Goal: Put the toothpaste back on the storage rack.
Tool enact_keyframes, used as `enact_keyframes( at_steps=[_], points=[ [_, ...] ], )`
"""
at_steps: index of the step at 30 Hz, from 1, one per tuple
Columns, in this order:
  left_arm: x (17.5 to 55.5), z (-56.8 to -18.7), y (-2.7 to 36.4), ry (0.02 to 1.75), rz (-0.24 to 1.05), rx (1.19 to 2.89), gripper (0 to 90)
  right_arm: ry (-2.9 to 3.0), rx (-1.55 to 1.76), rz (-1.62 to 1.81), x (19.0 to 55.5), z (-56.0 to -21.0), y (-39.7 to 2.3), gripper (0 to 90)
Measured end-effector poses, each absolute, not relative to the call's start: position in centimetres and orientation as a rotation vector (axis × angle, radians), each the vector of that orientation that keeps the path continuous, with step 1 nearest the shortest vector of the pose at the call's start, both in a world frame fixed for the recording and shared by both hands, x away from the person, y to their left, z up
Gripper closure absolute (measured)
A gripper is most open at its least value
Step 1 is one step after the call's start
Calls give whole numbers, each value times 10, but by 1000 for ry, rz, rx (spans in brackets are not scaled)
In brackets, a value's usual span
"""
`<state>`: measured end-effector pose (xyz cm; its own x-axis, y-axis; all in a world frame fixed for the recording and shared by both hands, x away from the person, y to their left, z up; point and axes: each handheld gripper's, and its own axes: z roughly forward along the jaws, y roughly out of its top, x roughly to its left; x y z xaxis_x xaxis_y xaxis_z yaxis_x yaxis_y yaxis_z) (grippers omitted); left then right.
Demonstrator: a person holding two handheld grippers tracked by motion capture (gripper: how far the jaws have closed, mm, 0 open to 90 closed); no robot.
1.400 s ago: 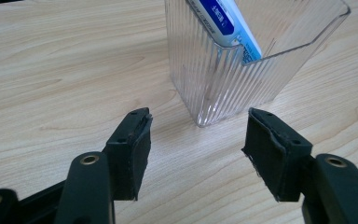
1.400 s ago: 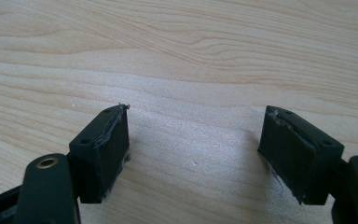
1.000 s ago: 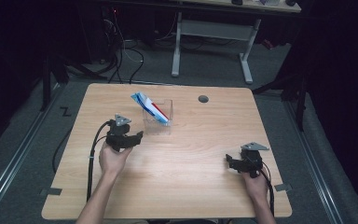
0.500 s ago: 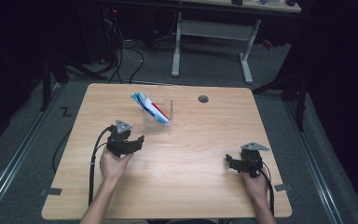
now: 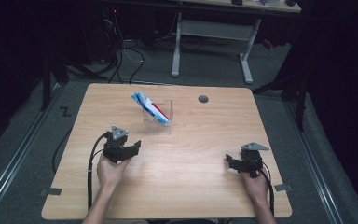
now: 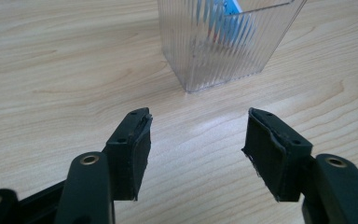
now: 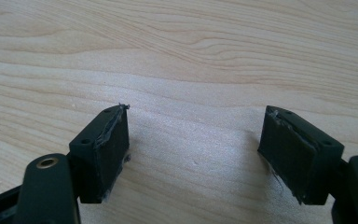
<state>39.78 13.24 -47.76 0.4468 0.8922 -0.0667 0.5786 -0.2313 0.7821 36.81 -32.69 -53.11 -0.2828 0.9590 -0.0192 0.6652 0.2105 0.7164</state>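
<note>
Clear ribbed plastic box point(image 5: 157, 119) holding a blue, white and red packet point(image 5: 149, 106), standing mid-counter on pale wood point(image 5: 191, 186). Hovering near it, left tongs point(image 6: 196, 135) gaping, empty; right tongs point(image 7: 193, 144) likewise apart, well away. Seemingly finishing, packet already binned, nothing visibly remaining.

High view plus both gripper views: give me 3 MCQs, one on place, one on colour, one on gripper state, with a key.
1. Where does the clear ribbed container stand?
A. Beyond the left gripper, toward the table's far edge
B. Beside the right gripper
C. On the floor

2. What colours show on the packet leaning in the container?
A. Green and yellow
B. Blue, white and red
C. All black

3. How do the left gripper's jaws stand?
A. Clamped on the container
B. Shut on nothing
C. Apart, over bare wood

Key: 1 A, seen in the high view; 2 B, the packet's stripes; 3 C, the left gripper view shows a gap with table between them.
</note>
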Motion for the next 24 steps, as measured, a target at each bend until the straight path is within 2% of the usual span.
enact_keyframes(
  at_steps=[24],
  points=[
    [391,-506,146,1326,499,1907,412,2025,1502,838,368,-531,-327,238]
  ],
)
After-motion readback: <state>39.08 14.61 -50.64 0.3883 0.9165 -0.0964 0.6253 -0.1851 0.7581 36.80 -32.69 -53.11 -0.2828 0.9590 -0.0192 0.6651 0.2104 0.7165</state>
